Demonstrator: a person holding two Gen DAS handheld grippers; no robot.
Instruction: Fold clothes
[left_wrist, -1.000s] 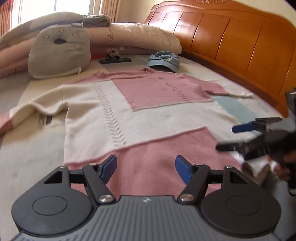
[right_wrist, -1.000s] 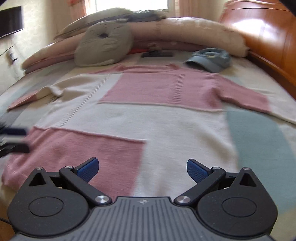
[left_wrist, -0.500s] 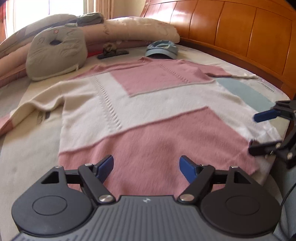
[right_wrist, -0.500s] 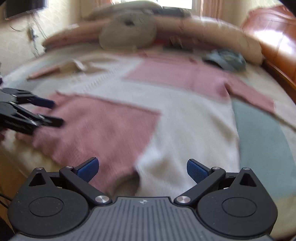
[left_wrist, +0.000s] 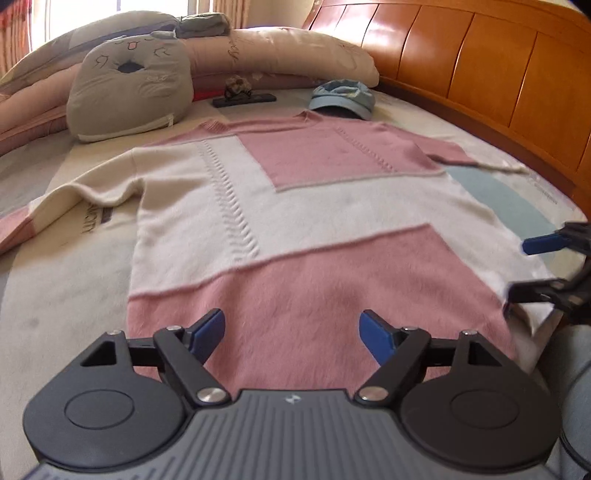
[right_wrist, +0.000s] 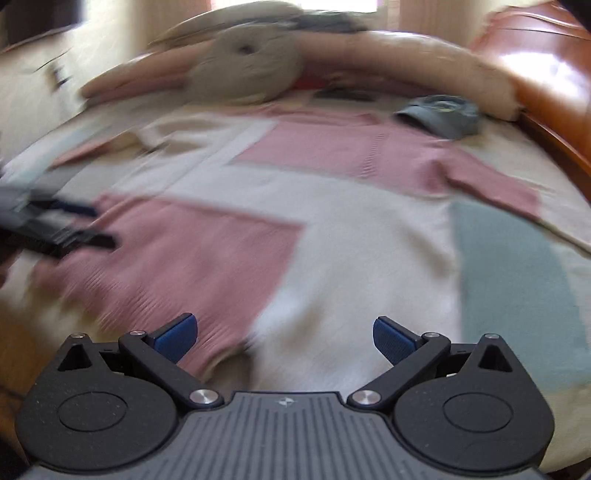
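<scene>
Sweater (left_wrist: 295, 229) lies flat and face-up on the bed (left_wrist: 55, 295), its long axis running straight away from both grippers: hem nearest them, neckline at the far end by the pillows. That is what the coming move seems to turn on, since the hem is the edge within reach. The left gripper (left_wrist: 293, 330) hangs over the pink hem band toward the sweater's left side, its jaws wide apart and empty. The right gripper (right_wrist: 285, 334) hangs over the hem further right, where the pink block meets the cream, its jaws likewise spread with nothing between them; its view is smeared by motion blur. Each gripper is about equally near its own hem corner, so a two-handed pick-up of the hem looks likely, though nothing is gripped yet.

The sweater is a soft, fuzzy knit in pink and cream blocks, with a raised cable line running lengthwise down the cream part and a ribbed hem. Both sleeves stretch out sideways, the left one slightly rumpled. Such knit will probably sag and stretch when lifted.

Beyond the neckline sit a blue cap (left_wrist: 341, 94), a grey cat-face cushion (left_wrist: 129, 92) and long pillows (left_wrist: 295, 51). A glossy wooden headboard (left_wrist: 480, 66) runs along the right side.
</scene>
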